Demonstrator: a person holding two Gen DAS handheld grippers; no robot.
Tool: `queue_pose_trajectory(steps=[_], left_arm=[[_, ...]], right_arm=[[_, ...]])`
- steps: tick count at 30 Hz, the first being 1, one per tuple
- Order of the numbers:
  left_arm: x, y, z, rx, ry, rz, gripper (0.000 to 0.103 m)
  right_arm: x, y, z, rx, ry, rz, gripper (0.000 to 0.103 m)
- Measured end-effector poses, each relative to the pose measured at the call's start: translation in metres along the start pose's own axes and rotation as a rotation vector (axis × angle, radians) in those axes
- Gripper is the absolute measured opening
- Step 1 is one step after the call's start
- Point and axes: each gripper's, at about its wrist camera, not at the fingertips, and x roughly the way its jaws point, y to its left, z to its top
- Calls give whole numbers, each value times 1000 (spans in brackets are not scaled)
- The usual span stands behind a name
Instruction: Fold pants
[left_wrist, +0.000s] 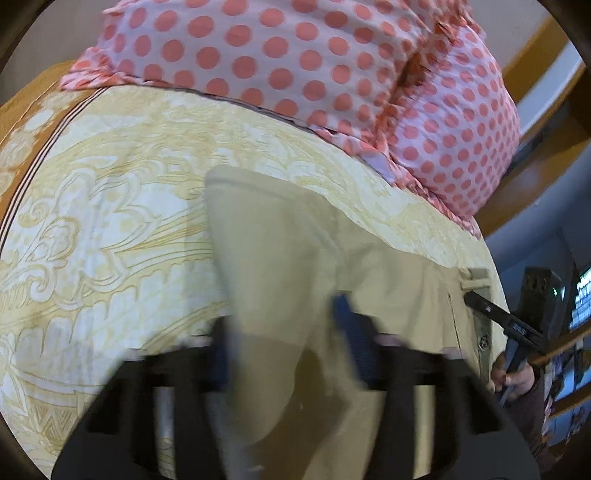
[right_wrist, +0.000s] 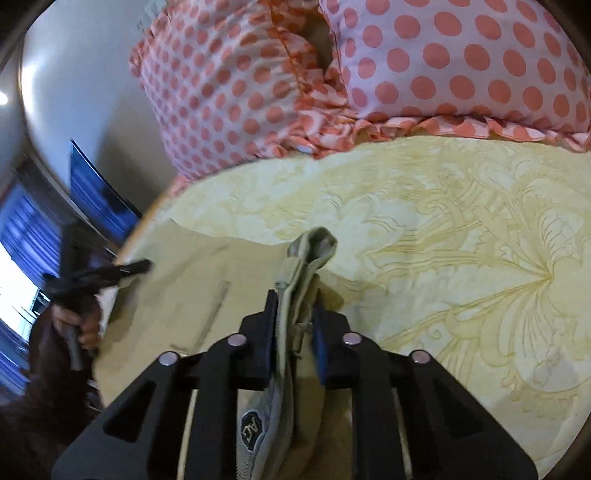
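Both tools clamped on khaki pants over the bed

Left tool (left_wrist: 284, 332) grips a pant leg; pants (left_wrist: 295, 240) run lengthwise toward dotted pillows (left_wrist: 295, 55); right tool (right_wrist: 295, 321) pinches the waistband near the bed (right_wrist: 461, 221) edge

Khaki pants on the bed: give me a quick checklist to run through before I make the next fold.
1. Right gripper clamped on the khaki pants at the waistband: ok.
2. Left gripper firmly on the fabric: cannot tell, the view is blurred.
3. Waistband layers lined up: not ok, bunched between the right fingers.
4. Polka-dot pillows apart from the pants: ok.
5. Whole pants resting on the bedspread: cannot tell, the near part is hidden behind the grippers.
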Motion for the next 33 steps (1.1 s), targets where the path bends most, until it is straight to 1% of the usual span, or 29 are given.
queue_pose_trajectory(steps=[1,2,5,6,8,10,12,14,15,16,17,18,19,20,21,22,23,24,25,26,27,28,29,30,32,33], left_arm=[[-2,2,0,-14,-1,-36,6],[-5,2,1,-17,-1,-49,4],[-8,-7,8,23,-14,-17,3],[-9,-10,12,32,-21,-8,3],[-10,-18,28,42,-58,-8,3],[-7,-25,49,46,-119,10,3],[5,-30,65,41,-141,29,3],[33,-34,78,56,-102,98,3],[43,-32,78,57,-77,128,4],[58,-31,77,47,-45,166,4],[65,-30,75,48,-36,182,7],[68,-31,73,51,-43,190,8],[66,-32,71,55,-58,198,9],[61,-32,70,58,-67,204,13],[56,-33,69,59,-78,217,16],[44,-32,66,62,-101,239,16],[33,-31,62,66,-124,262,17],[23,-30,58,72,-143,278,17],[9,-32,52,82,-171,276,17],[-2,-35,45,90,-187,239,17],[-11,-39,37,96,-190,190,17],[-18,-47,23,108,-176,117,17],[-20,-51,16,118,-162,82,20],[-18,-57,5,135,-126,33,26],[-5,-61,-6,137,-66,2,30],[3,-59,-8,125,-37,2,30]], right_arm=[[-1,3,1,-9,-7,7,14],[-2,5,3,-20,-12,6,14],[-10,14,14,-38,-37,7,13],[-12,16,22,-48,-55,11,13],[-18,18,37,-61,-92,5,13],[-20,16,58,-70,-151,-43,13],[-14,5,73,-41,-178,-74,13],[1,-8,81,-14,-156,-130,13],[16,-16,81,0,-110,-180,13],[26,-22,78,12,-76,-211,14],[34,-26,75,25,-50,-236,16],[39,-30,72,40,-37,-251,21],[40,-32,71,52,-38,-257,32],[37,-33,71,68,-30,-290,41],[34,-34,71,80,-27,-315,57],[26,-33,69,98,-36,-349,64],[13,-31,66,118,-67,-360,65],[2,-28,62,131,-95,-332,68],[-9,-23,57,141,-123,-276,75],[-22,-13,48,151,-148,-176,78],[-28,-6,40,154,-152,-109,84],[-32,1,33,158,-149,-41,87],[-33,7,26,166,-141,24,87],[-31,12,17,184,-121,95,88],[-21,10,5,240,-80,176,89],[-13,5,-3,293,-52,174,90]])
